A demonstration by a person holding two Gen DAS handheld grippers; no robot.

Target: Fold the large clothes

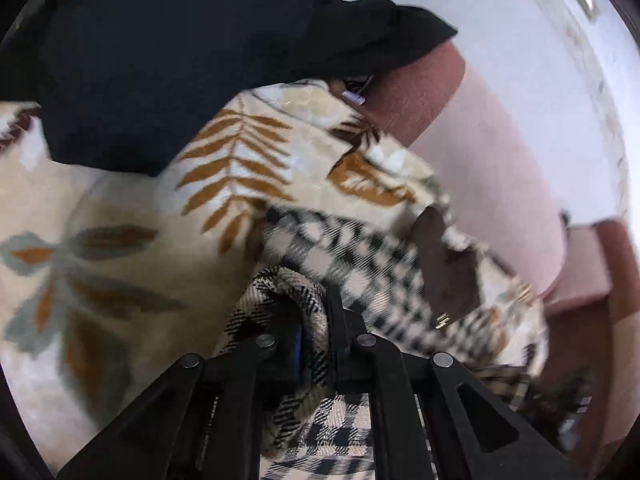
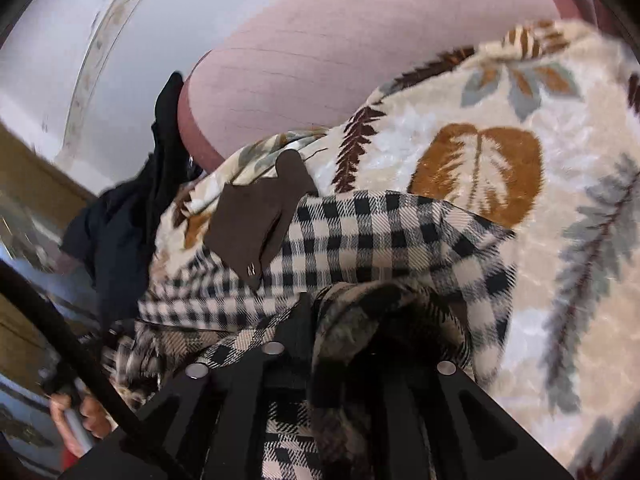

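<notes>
Left gripper (image 1: pixel 316 344) pinches a bunched edge of the beige-and-black checked woven garment (image 1: pixel 360 264); right gripper (image 2: pixel 332 344) has another bunch between near-closed jaws. Garment lies crumpled on the cream leaf-print fleece blanket (image 2: pixel 520 240) covering the bed. Dark clothes pile (image 1: pixel 160 60) beyond. No clean fold visible yet; I judge folding early, most left.

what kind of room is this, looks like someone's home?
Most likely a bedroom in a home. The checked garment lies on a plush leaf-print blanket spread over a bed, with a pink padded headboard against a white wall, and dark clothes piled nearby.
</notes>
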